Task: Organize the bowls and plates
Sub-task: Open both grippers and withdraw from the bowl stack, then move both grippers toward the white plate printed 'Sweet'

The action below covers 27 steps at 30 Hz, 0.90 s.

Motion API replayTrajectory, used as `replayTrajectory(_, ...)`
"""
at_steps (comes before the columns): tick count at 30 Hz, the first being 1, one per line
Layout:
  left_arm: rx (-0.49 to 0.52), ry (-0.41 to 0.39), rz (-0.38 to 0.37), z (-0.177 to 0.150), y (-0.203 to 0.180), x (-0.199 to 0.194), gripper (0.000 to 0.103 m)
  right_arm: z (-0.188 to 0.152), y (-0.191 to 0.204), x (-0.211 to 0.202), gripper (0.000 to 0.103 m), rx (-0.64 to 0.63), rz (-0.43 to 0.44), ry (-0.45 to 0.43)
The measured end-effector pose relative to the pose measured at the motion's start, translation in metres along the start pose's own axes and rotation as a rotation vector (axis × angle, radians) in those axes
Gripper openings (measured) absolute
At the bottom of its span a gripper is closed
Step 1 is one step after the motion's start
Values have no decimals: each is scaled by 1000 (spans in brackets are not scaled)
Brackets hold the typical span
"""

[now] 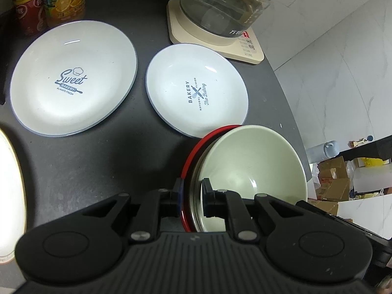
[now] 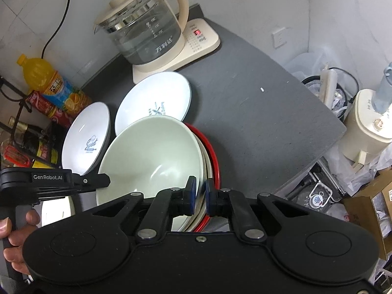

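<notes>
Over the dark counter (image 1: pixel 98 161), both hand-held grippers (image 1: pixel 192 193) (image 2: pixel 200 194) clamped on seemingly one nested bowl stack (image 1: pixel 252 161).

Two white plates, blue bakery prints: larger "Sweet" plate (image 1: pixel 73 78) flat toward counter's back-left corner, smaller "Bakery" plate (image 1: pixel 197 90) beside it. Pale green bowl (image 1: pixel 254 164) nested in red-rimmed stack (image 1: pixel 193 156), tilted, near front edge.

The gold-rimmed plate (image 1: pixel 9 196) is cut off at the frame's left edge; the kettle's (image 1: pixel 227 5) top is cropped.
</notes>
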<state>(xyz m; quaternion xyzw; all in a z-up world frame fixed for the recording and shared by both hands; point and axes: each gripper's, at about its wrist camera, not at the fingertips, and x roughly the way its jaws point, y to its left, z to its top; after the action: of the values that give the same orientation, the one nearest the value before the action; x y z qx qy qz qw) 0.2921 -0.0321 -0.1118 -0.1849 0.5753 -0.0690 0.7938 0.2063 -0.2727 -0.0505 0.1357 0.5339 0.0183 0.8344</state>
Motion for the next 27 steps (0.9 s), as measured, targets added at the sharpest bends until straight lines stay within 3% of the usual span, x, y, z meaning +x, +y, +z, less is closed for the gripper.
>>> replayTrajectory(7, -34, -23, 8, 2, -1, -10, 12, 19, 1, -8, 28, -58, 69, 1)
replayTrajectory(10, -65, -51, 26, 3, -1, -17, 24, 31, 4, -9, 43, -90, 103, -2)
replayTrajectory(15, -130, -115, 60, 4, 1, -30, 47, 49, 13, -5, 49, -158, 156, 7)
replayTrajectory(21, -212, -166, 124, -3, 6, -42, 58, 64, 31, 4, 62, -262, 218, 36)
replayTrajectory(27, -300, -196, 190, -17, 14, -55, 60, 72, 48, 11, 70, -349, 277, 67)
